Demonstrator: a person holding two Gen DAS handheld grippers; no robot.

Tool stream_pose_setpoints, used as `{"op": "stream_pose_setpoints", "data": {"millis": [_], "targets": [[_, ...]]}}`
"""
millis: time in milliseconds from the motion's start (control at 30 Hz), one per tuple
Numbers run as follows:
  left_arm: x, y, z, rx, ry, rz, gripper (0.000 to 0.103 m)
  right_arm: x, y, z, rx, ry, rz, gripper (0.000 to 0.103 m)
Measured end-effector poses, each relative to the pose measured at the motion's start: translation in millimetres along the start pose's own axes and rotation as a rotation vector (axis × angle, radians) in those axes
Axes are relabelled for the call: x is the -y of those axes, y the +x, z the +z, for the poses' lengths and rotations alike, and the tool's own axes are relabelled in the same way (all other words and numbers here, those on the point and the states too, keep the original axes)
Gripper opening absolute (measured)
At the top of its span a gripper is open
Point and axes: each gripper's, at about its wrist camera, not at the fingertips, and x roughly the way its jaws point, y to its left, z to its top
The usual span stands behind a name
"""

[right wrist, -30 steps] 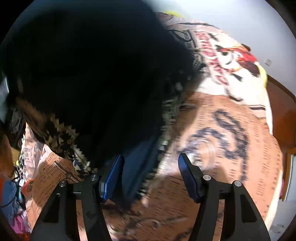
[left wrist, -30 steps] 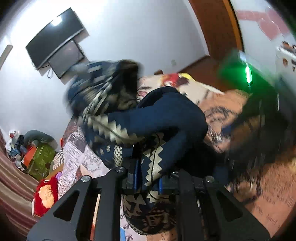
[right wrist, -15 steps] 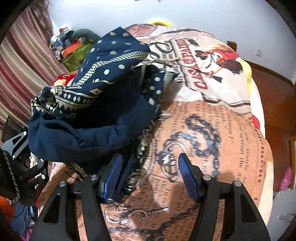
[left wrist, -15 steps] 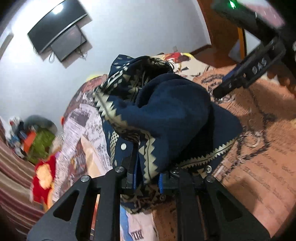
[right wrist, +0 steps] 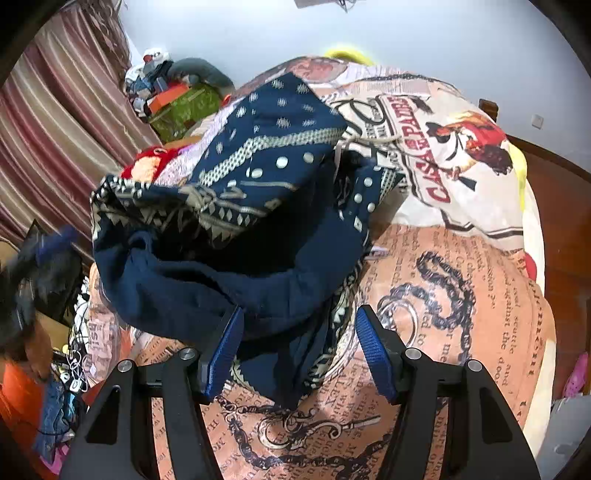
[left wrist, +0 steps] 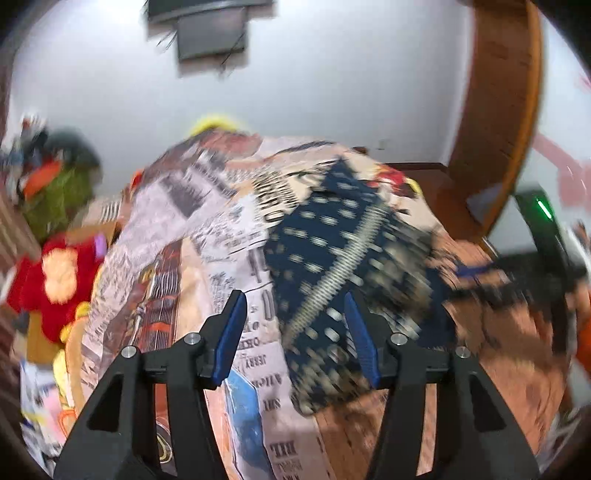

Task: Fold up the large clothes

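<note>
A navy garment [right wrist: 236, 229] with cream dots and zigzag bands; crumpled in a loose heap on the printed bedspread [right wrist: 461, 295]

White wall [right wrist: 406, 33], striped curtain [right wrist: 55, 110] — wooden floor [right wrist: 565, 206]

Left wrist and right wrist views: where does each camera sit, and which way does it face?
Left wrist: on the left gripper, angled down over the bed toward the wall; its jaws have just been opening, off the navy patterned garment.
Right wrist: on the right gripper, angled down at the same garment; jaws open.
Both show garment, printed bedspread and wall.
</note>
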Motion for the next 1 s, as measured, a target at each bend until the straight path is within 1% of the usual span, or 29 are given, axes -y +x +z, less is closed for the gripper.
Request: {"op": "stream_pose_setpoints", "data": {"millis": [67, 133, 167, 200, 233, 267, 367, 400, 433, 533, 600, 633, 733, 800, 900, 933, 967, 1000], "targets": [[-12.9, 20.7, 12.6, -0.038, -0.034, -0.045, 0.055, -0.2, 2.1, -2.6, -0.015, -0.001, 0.006, 0.062], [-19.6, 50.6, 24.4, -0.101, -0.072, -0.095, 0.055, -0.6, 0.3, -3.3, -0.022, 0.005, 0.024, 0.062], [-19.5, 59.9, 25.3, -0.128, -0.083, -0.117, 0.055, -0.6, -2.2, -2.5, -0.02, 0.01, 0.031, 0.061], [-15.7, 72.3, 25.8, -0.168, -0.084, -0.166, 0.055, -0.7, -5.2, -1.2, -0.016, 0.014, 0.032, 0.062], [-10.3, 78.7, 24.0, -0.191, -0.074, -0.205, 0.055, -1.3, -11.1, 1.8, -0.006, 0.016, 0.036, 0.062], [-0.2, 83.8, 19.4, -0.21, -0.044, -0.246, 0.055, -1.8, -15.5, 4.6, 0.002, 0.016, 0.038, 0.062], [25.3, 81.3, 0.9, -0.219, 0.057, -0.299, 0.055, -5.5, -32.5, 18.7, 0.043, 0.011, 0.022, 0.061], [32.4, 80.1, -5.3, -0.221, 0.083, -0.295, 0.056, -8.0, -37.2, 25.0, 0.058, 0.006, 0.018, 0.061], [40.5, 78.8, -13.4, -0.218, 0.12, -0.265, 0.057, -11.8, -40.0, 31.4, 0.07, -0.002, 0.013, 0.062], [53.5, 74.3, -32.6, -0.215, 0.188, -0.196, 0.058, -25.1, -39.4, 46.0, 0.096, -0.021, 0.002, 0.062], [58.3, 72.5, -43.4, -0.211, 0.214, -0.154, 0.058, -35.5, -28.5, 51.1, 0.09, -0.03, 0.002, 0.062], [58.6, 70.9, -47.1, -0.205, 0.218, -0.145, 0.058, -40.6, -17.5, 50.8, 0.075, -0.036, -0.004, 0.062], [54.0, 64.2, -54.9, -0.196, 0.203, -0.136, 0.06, -45.9, 11.8, 41.2, 0.01, -0.046, -0.015, 0.062], [48.6, 58.5, -59.3, -0.206, 0.193, -0.142, 0.06, -43.7, 33.0, 24.6, -0.055, -0.05, -0.025, 0.062], [29.9, 55.4, -59.4, -0.225, 0.151, -0.171, 0.06, -34.2, 48.6, 0.1, -0.103, -0.084, -0.059, 0.062], [25.2, 53.1, -58.1, -0.225, 0.139, -0.174, 0.06, -31.6, 50.1, -4.8, -0.106, -0.091, -0.074, 0.062], [16.4, 49.1, -55.1, -0.219, 0.119, -0.167, 0.06, -27.6, 52.6, -11.6, -0.115, -0.1, -0.102, 0.062], [10.9, 45.6, -52.1, -0.209, 0.108, -0.152, 0.06, -22.6, 54.7, -16.2, -0.126, -0.095, -0.105, 0.062]]}}
